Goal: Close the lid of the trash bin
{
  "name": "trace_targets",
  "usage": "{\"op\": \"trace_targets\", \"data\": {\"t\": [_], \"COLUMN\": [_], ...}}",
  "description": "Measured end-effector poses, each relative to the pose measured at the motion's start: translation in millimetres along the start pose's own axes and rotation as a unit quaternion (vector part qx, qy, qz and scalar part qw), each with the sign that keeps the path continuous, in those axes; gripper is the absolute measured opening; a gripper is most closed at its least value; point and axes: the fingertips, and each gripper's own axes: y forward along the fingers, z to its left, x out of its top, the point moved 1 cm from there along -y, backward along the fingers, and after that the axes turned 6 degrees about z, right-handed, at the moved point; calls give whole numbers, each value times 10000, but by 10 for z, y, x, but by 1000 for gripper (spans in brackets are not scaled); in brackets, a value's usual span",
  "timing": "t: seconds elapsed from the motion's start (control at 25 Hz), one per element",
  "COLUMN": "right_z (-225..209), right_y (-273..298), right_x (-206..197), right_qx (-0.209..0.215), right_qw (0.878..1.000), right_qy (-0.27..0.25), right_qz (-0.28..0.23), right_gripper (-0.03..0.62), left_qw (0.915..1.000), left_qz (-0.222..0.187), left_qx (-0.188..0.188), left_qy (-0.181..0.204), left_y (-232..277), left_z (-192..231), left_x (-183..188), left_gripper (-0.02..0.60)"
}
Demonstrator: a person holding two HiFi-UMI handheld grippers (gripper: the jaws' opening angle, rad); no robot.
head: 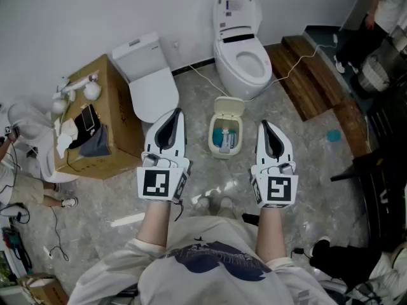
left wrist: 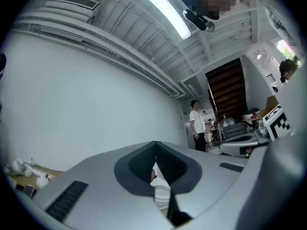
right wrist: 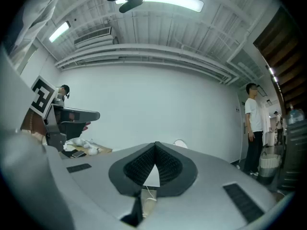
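Grey stone flooring is spreading below me as I am standing over the trash bin (head: 224,134), which is sitting on the floor between my two grippers, just in front of an open toilet (head: 243,59). Its lid (head: 229,107) is tipping back at the far end, toward that toilet. The bin's long axis is running away from me, its mouth facing up. I am holding my left gripper (head: 176,114) and right gripper (head: 264,126) on either side of the bin, apart from it, both with jaws pressed together and gripping nothing. A cardboard box (head: 102,116) is sitting to the left.
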Motion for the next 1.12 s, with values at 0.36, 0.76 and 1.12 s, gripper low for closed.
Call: {"op": "trace_targets", "data": {"t": [0.36, 0.76, 1.12], "right_z": [-6, -137, -367], "right_y": [-21, -121, -210], "right_x": [-4, 41, 13], "right_qx": [42, 425, 484], "right_qw": [9999, 9958, 9942], "right_qy": [99, 751, 900], "right_qz": [-17, -316, -319], "right_gripper": [-5, 295, 379], "left_qw": [10000, 9986, 9978], "left_qz": [-19, 95, 144], "left_qx": [-11, -480, -621], "left_qy": [-3, -217, -154], "left_y": [-3, 2, 131], "left_z": [-30, -25, -221], "left_x": [53, 61, 83], "left_gripper": [-2, 204, 305]}}
